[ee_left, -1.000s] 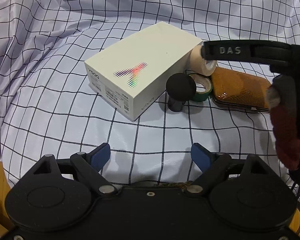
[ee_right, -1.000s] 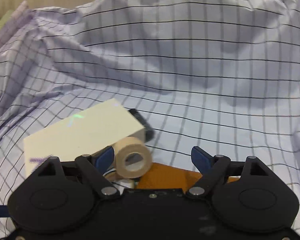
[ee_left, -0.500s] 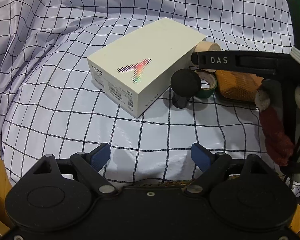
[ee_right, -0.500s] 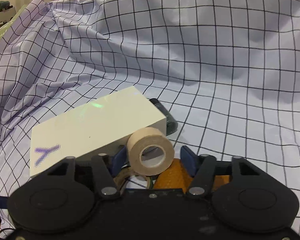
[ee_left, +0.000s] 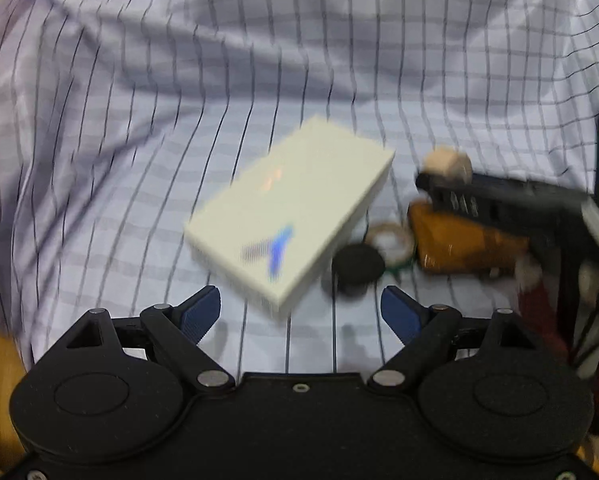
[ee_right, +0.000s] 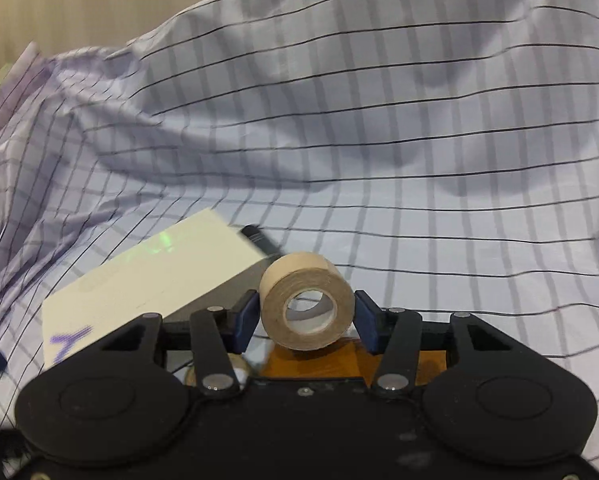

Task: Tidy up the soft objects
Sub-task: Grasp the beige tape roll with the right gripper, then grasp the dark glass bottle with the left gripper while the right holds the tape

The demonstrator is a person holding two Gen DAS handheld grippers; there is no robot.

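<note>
Right gripper [ee_right: 306, 316] fingers clamped on beige tape roll [ee_right: 306, 300] beside box [ee_right: 155, 280] edge; left gripper [ee_left: 300, 308] fingers spread

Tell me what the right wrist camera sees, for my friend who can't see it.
The right gripper has its blue jaws closed on a beige tape roll, hole facing the camera. Left of it, a cream box lies on rumpled checked cloth.

Tape roll [ee_right: 306, 307] sits right of box [ee_right: 155, 276] (on cloth [ee_right: 379, 140]).
</note>
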